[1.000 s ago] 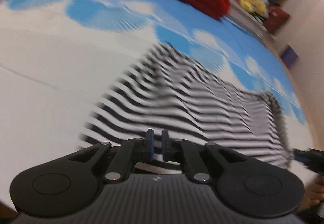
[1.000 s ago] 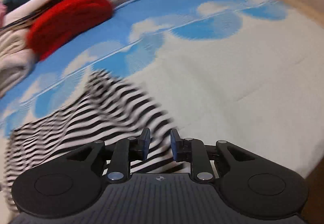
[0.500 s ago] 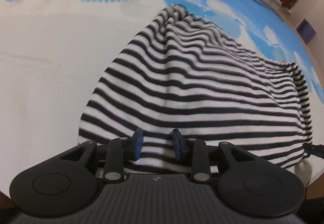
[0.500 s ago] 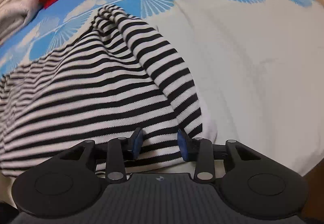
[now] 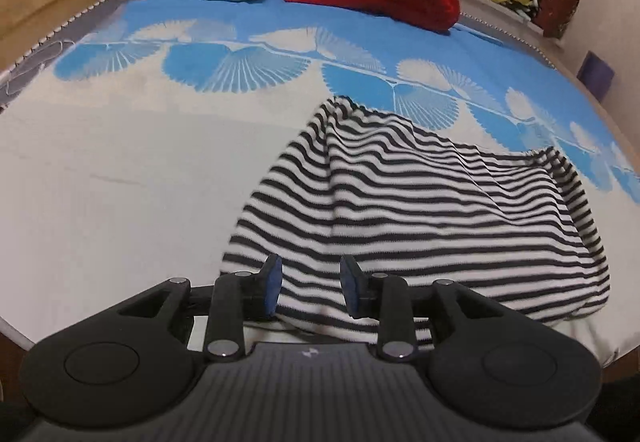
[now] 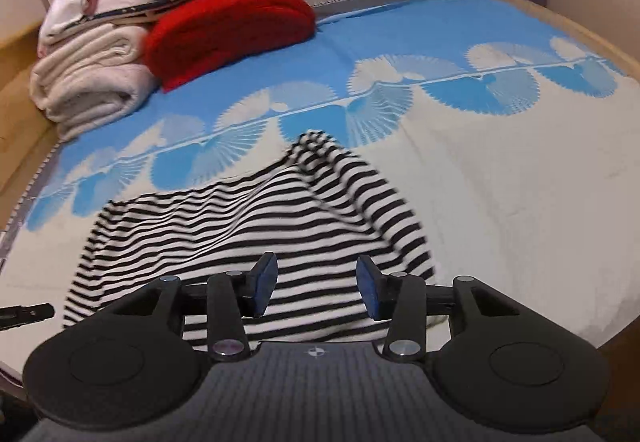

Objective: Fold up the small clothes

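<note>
Fingers parted on both grippers, nothing gripped.
Left gripper and right gripper, jaws just opening, hover over the striped shirt ahead.

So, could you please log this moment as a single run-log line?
left gripper: open, empty | right gripper: jaws just opening, empty | striped garment: released, lying rumpled on bed sheet

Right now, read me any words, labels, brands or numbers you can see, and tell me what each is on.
No readable words or numbers.
Left gripper: a small pale emblem on its body, no letters.
Right gripper: a small round emblem, no letters.
Dark red bag by the window: a pale mark, too blurred to read.
</note>
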Available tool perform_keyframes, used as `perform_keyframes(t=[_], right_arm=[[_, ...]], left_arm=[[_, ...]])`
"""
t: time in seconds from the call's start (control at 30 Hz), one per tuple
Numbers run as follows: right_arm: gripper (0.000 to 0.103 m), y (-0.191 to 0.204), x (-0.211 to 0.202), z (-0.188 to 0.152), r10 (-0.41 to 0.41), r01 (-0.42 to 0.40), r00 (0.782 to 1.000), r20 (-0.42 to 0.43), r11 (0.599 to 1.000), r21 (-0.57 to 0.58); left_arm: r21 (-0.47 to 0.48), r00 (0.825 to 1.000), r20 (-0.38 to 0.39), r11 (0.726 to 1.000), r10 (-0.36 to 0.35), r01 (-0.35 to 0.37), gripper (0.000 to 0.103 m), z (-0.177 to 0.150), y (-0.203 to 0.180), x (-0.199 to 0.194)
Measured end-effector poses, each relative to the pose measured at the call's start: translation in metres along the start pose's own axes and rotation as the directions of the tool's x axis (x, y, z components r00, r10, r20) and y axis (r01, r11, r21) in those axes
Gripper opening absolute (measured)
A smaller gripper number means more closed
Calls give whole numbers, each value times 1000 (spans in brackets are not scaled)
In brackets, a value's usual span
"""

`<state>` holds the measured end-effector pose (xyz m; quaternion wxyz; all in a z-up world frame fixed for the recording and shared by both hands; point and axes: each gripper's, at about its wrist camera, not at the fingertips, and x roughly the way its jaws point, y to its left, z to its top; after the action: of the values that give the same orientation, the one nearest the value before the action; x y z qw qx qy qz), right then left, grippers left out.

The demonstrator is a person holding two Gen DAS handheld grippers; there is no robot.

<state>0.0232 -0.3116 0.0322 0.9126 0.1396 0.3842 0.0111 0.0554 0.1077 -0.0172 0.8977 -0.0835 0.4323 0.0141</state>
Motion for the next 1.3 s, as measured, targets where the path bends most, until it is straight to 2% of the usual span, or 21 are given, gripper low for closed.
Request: perform_keyframes(t=[0.07,0.1,0.2,0.3,0.43,0.63,0.8,1.3], right_arm=[[45,5,3,-9,14,-14,1000,-4,1000,-5],[45,8,8,-11,7,-7,1000,-8,1000,-23],[45,19,21,-16,-45,45,999,2,995,-94],[45,21,34,-16,-45,44,999,-11,994,-101],[45,16,40,-14,-30,28,999,-34,997,-68],[45,13,41,-12,-22,21,999,-34,999,-25],[45,13,41,-13,-23,22,999,-34,999,-29],[45,14,45,-15,-38,36,998,-48,998,-47]], left_arm=[[-85,999,-34,996,-29,26,35,-12,13,13],[-142,997,-68,990,-27,17,34,-16,21,21],[-322,992,-112,946,-61,21,34,-19,44,36],[-360,990,-121,933,-70,22,35,-18,51,39],[-457,979,-160,889,-125,39,35,-26,61,47],[-489,974,-188,872,-126,18,40,-29,66,59],[-465,978,-182,885,-104,7,43,-28,62,62],[-460,987,-132,888,-87,17,43,-20,61,76]])
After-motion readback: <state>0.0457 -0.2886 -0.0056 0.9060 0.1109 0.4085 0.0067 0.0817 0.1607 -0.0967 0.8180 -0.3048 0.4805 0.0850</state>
